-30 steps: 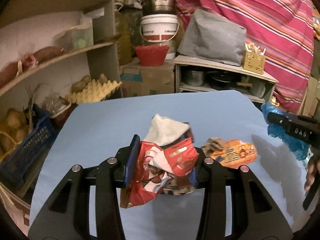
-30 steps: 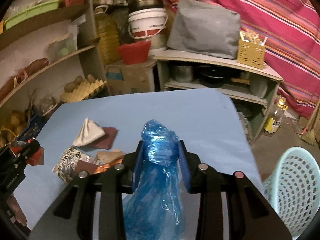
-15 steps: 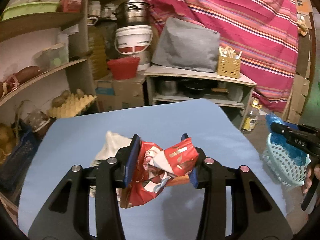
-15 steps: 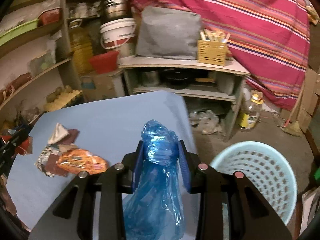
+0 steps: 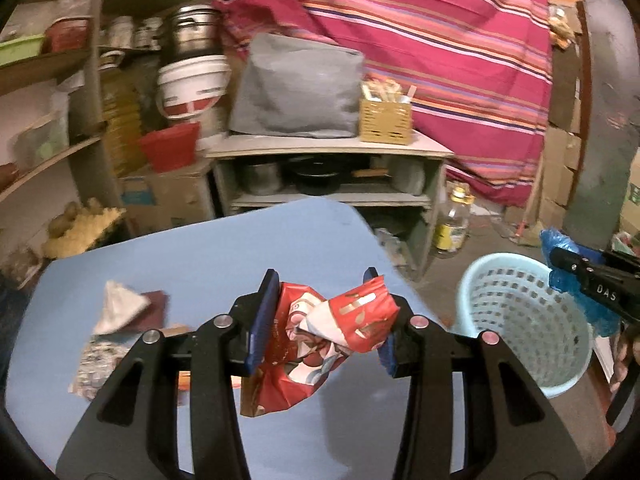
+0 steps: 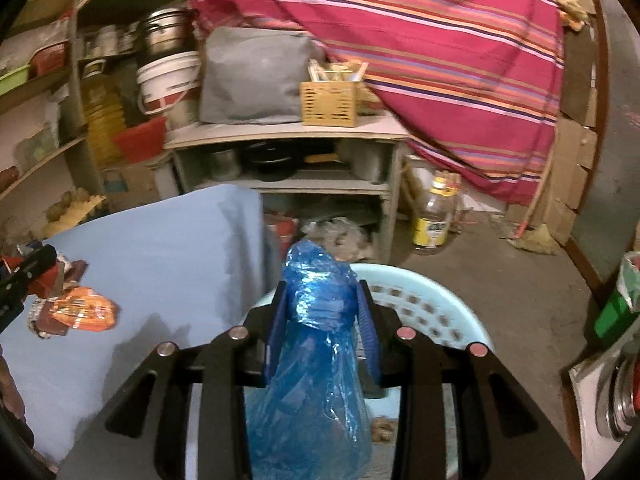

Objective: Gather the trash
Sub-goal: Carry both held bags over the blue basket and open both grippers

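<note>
You face a crowded storeroom: a striped red cloth [image 5: 440, 40] hangs across the back wall above a low shelf unit [image 5: 328, 168] bearing a grey bag [image 5: 296, 88] and a wicker box [image 5: 385, 120]. Curved shelves [image 5: 48, 152] line the left wall. A bottle [image 6: 438, 216] stands on the bare concrete floor [image 6: 520, 288]. Light is dim.

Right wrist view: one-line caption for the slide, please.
Right gripper clamps a crumpled blue plastic bag above the light blue laundry-style basket, beside the blue table.
</note>
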